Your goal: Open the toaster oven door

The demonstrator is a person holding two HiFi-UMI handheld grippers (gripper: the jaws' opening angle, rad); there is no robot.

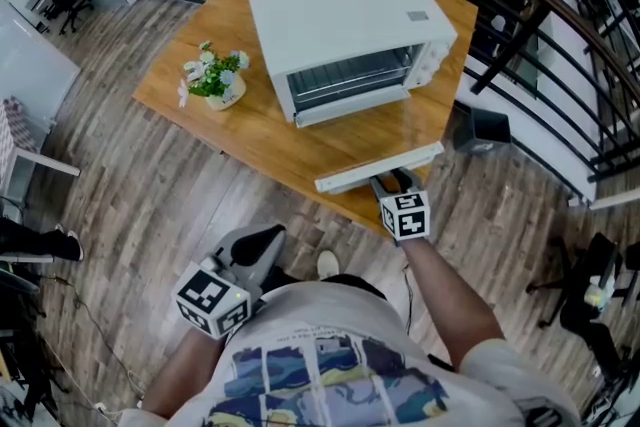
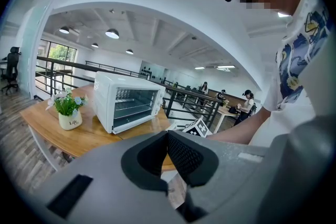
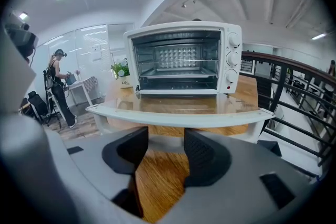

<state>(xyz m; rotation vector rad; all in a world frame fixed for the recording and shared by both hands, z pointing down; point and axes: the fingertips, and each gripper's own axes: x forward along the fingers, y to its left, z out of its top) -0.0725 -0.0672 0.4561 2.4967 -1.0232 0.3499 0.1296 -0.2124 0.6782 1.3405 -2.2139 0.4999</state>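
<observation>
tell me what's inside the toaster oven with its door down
Inside the toaster oven, past the lowered door, a bare wire rack spans the cavity before a dimpled back wall. The floor beneath the rack is hidden at this low angle.

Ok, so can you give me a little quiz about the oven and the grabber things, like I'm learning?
1. True or false: the door of the toaster oven is shut.
2. Pick one: which gripper has its jaws pressed together? A the left gripper; B the right gripper; C both.
3. Fill in: the small white pot on the wooden table holds ____.

Key:
1. False. The door lies folded down and open.
2. A. The right gripper's jaws stand apart, just in front of the door's edge.
3. Flowers.
</observation>
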